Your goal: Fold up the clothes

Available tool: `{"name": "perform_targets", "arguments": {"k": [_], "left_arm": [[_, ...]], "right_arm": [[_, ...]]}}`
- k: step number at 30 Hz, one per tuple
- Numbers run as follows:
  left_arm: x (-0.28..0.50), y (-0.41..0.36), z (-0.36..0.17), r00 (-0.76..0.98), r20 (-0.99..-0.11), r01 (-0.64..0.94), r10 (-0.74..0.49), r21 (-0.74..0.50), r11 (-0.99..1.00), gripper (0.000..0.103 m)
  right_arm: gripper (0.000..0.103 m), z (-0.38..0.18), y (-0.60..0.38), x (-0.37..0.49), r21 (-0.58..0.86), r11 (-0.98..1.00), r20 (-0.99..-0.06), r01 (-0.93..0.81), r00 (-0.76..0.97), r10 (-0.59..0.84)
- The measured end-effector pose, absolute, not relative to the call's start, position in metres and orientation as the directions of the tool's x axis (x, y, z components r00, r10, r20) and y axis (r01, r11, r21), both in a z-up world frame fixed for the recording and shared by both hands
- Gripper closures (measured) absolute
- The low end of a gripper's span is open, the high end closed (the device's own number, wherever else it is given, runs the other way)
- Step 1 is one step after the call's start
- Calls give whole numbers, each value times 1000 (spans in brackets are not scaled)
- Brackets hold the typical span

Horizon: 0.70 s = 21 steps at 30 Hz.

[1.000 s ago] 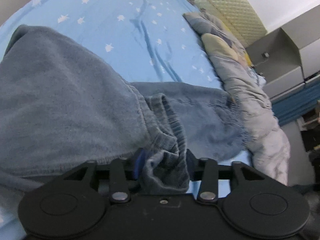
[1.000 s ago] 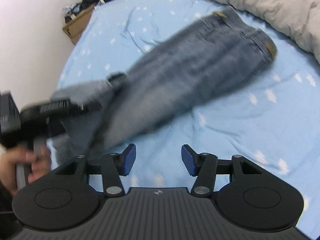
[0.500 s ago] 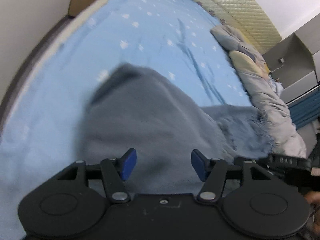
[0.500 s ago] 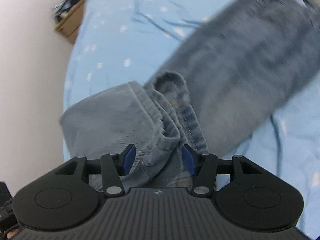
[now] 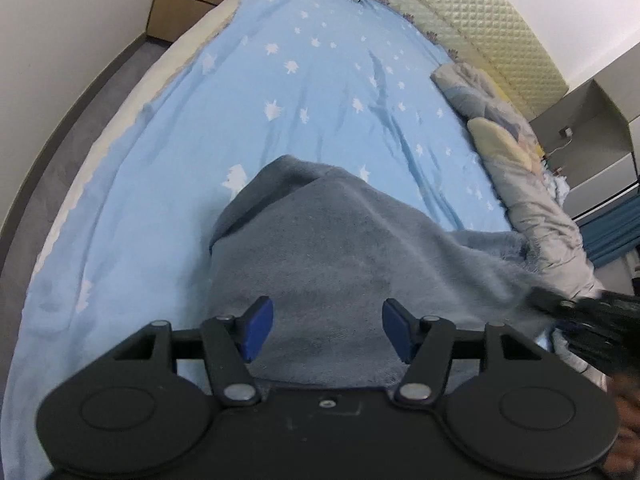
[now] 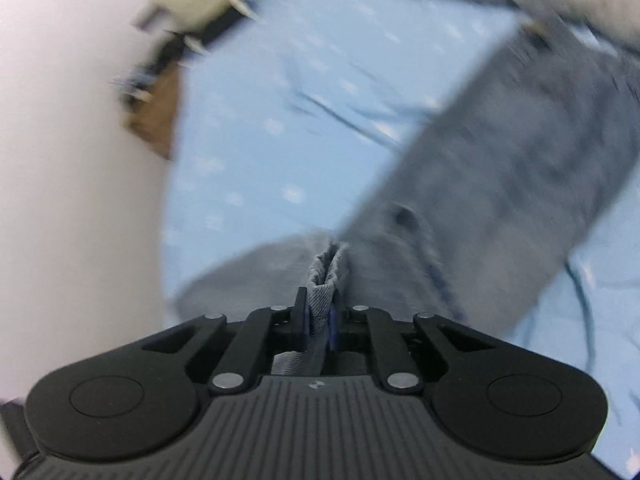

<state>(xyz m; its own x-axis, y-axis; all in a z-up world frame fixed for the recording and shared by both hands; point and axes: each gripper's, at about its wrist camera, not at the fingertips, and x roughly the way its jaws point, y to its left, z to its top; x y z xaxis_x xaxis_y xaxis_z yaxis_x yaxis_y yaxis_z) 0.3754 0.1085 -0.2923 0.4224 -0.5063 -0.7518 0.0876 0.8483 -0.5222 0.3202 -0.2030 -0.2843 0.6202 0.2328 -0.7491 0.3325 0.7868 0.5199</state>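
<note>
The jeans are found on the bed, doubled over once but loose and uneven. The right gripper is closing; a bunched hem is pinched between its fingers. The left gripper is released, nothing gripped. Further folds and squaring are judged outstanding.

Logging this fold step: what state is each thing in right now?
Left tool: open, empty, over the jeans.
Right tool: closing, pads pinching a fold of denim.
Jeans: partly folded on the bed sheet.
Quilt: bunched along the bed's edge.
</note>
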Motion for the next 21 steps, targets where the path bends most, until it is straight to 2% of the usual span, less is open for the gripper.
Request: {"name": "perform_targets", "arguments": {"k": [2, 4, 10, 13, 16, 17, 19, 20, 21], "left_arm": [[380, 111, -283, 444, -723, 78, -530, -558, 826, 46], [386, 110, -274, 462, -696, 85, -549, -582, 809, 46], [412, 79, -261, 442, -691, 187, -572, -553, 812, 45], [420, 54, -259, 404, -705, 261, -583, -523, 812, 46], [418, 41, -260, 383, -710, 292, -591, -514, 807, 45], [416, 39, -261, 377, -711, 289, -593, -518, 805, 45], [411, 37, -265, 366, -714, 282, -597, -527, 802, 45], [408, 37, -268, 360, -719, 277, -595, -526, 804, 45], [406, 38, -270, 355, -724, 273, -592, -525, 806, 45]], "right_arm": [[94, -264, -198, 307, 534, 800, -710, 272, 658, 251], [94, -268, -201, 289, 524, 809, -724, 267, 641, 257], [93, -349, -224, 250, 531, 711, -817, 461, 500, 287], [84, -362, -235, 247, 528, 695, -826, 488, 484, 288], [62, -351, -251, 253, 550, 704, -792, 450, 549, 267], [51, -349, -257, 260, 546, 722, -785, 425, 560, 264], [41, -351, -264, 275, 528, 761, -786, 378, 556, 269], [31, -356, -265, 283, 516, 777, -796, 361, 536, 279], [26, -361, -266, 291, 503, 793, -806, 343, 516, 289]]}}
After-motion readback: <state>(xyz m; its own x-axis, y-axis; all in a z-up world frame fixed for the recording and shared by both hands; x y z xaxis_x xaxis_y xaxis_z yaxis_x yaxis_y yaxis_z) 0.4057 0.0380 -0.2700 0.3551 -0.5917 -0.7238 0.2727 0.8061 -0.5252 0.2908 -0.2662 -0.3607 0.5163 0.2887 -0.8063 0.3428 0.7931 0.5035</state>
